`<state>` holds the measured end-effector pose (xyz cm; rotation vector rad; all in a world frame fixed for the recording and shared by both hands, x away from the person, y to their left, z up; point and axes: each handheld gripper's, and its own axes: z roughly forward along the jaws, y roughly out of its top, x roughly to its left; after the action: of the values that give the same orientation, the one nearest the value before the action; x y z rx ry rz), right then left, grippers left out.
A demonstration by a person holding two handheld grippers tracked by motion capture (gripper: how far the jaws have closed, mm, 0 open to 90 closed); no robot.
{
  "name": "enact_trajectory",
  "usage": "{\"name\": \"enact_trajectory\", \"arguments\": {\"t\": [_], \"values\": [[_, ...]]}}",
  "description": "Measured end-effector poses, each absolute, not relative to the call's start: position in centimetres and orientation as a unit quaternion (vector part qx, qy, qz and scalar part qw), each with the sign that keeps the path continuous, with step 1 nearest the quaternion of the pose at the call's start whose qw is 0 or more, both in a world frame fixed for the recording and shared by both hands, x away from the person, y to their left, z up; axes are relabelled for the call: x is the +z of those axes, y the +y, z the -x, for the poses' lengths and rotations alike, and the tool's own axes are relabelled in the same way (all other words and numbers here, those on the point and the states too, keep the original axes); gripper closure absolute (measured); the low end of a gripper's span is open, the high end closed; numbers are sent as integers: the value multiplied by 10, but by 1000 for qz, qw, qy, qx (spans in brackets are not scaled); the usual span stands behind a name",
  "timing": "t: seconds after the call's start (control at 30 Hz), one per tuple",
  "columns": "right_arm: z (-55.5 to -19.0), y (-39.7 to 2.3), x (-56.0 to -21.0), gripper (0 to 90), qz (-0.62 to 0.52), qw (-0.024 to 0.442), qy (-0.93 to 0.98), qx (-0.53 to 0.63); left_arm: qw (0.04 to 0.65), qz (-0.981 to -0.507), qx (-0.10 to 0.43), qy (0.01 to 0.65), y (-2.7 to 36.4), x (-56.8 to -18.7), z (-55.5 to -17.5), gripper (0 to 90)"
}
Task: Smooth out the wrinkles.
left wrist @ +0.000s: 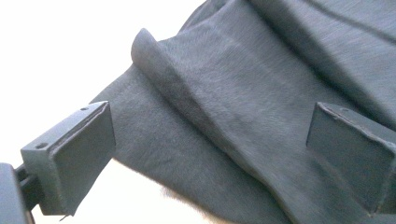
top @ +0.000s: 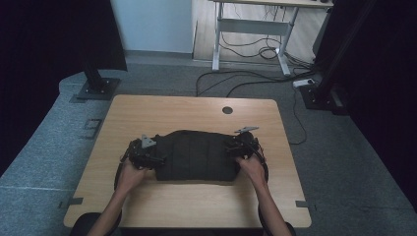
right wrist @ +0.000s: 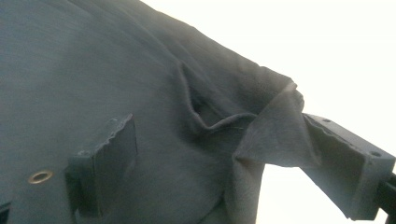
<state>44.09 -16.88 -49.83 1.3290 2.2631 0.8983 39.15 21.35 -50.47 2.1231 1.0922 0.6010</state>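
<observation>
Both claws sit released at the dark cloth's (top: pixel 196 157) side edges mid-worktop, left claw (top: pixel 156 160), right claw (top: pixel 231 151); next probably pinching both to fold.

Matt dark cloth garment (top: pixel 196 155), wooden table (top: pixel 196 110)

Grey carpet (top: pixel 44 162), white desk frame (top: pixel 251 29)

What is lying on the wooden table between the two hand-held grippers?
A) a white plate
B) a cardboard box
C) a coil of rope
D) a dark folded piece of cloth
D: a dark cloth lies folded on the table, with the left gripper and right gripper at its two ends.
</observation>
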Motion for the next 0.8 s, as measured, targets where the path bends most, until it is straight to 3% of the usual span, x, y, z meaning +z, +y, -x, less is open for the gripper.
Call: {"name": "enact_trajectory", "arguments": {"t": [0.2,0.37,0.5,0.8], "values": [[-411,-176,-473,126,-442,186,804,351,358,-806,235,409,228,-491,-368,25],[-385,-188,-465,62,-431,194,803,363,367,-806,245,394,240,-490,-351,22],[-370,-200,-472,0,-432,202,803,358,362,-807,238,401,250,-500,-346,11],[-358,-223,-508,0,-454,200,797,344,330,-814,198,434,263,-532,-349,0]]}}
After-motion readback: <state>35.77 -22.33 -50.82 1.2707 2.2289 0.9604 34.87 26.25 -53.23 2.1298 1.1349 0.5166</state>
